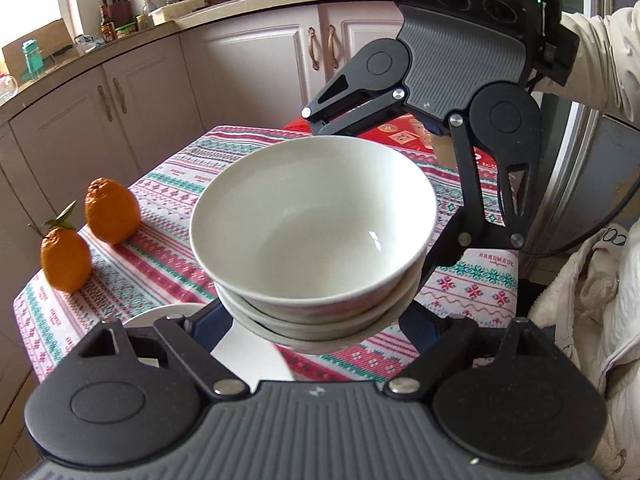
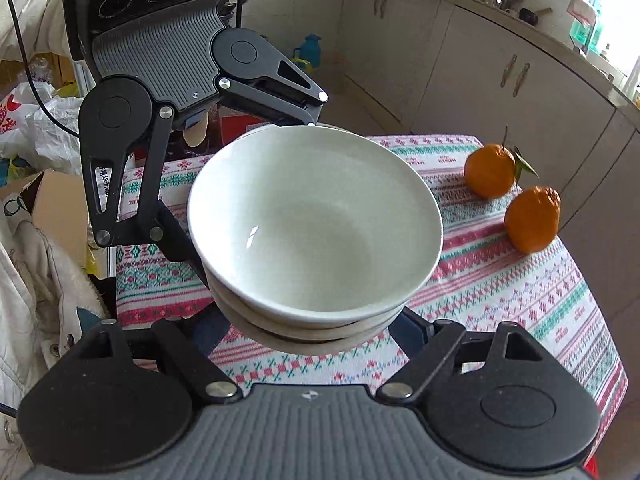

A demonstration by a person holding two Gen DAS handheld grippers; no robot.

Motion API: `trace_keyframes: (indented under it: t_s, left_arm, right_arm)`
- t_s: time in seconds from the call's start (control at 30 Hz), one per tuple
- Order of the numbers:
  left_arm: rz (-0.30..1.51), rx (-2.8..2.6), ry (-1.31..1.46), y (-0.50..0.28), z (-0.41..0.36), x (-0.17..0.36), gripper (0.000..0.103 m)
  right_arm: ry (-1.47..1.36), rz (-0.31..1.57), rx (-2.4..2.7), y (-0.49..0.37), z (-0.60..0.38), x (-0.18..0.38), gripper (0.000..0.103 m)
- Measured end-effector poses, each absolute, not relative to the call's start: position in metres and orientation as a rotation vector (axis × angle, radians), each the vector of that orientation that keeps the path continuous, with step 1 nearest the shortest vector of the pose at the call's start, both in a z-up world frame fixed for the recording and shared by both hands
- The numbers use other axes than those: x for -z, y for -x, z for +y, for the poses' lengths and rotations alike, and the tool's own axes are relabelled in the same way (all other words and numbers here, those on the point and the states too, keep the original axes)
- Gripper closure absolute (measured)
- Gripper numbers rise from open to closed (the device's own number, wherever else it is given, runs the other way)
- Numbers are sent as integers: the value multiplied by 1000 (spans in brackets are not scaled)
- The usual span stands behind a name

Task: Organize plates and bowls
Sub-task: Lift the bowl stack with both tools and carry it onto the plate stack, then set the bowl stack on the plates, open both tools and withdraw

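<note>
A stack of white bowls (image 1: pixel 312 216) hangs tilted above the patterned tablecloth, clasped from two opposite sides. My left gripper (image 1: pixel 316 322) grips its near side, with the fingertips hidden under the lowest bowl. My right gripper (image 1: pixel 376 192) reaches in from the upper right, one finger at the far rim and the other at the stack's right side. In the right wrist view the same stack (image 2: pixel 316 220) sits between my right gripper (image 2: pixel 316 320) below and my left gripper (image 2: pixel 252 184) at the upper left. A white plate (image 1: pixel 176 314) lies on the cloth under my left gripper.
Two oranges (image 1: pixel 112 210) (image 2: pixel 490 170) rest near the table's (image 1: pixel 168 184) edge. Kitchen cabinets and a cluttered counter (image 1: pixel 132 28) run behind the table. A person's white sleeve (image 1: pixel 604 52) holds the right gripper. Bags and a cardboard box (image 2: pixel 48 196) stand on the floor beside the table.
</note>
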State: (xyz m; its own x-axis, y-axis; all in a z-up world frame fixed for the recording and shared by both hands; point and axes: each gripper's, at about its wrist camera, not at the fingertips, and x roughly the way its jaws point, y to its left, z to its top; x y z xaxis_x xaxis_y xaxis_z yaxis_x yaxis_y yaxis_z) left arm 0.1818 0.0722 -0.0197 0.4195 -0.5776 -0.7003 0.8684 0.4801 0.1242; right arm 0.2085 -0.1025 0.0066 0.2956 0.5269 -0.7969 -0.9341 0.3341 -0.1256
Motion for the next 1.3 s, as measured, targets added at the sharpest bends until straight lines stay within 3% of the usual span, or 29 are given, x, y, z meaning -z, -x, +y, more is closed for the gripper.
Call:
trace_keyframes:
  t_s: [0.53, 1.3]
  left_arm:
    - [704, 752, -476, -209, 149, 35, 14]
    - [721, 709, -416, -216, 170, 46, 10]
  right_arm:
    - [719, 704, -1237, -269, -2, 17, 14]
    - [698, 723, -1239, -276, 9, 28, 14]
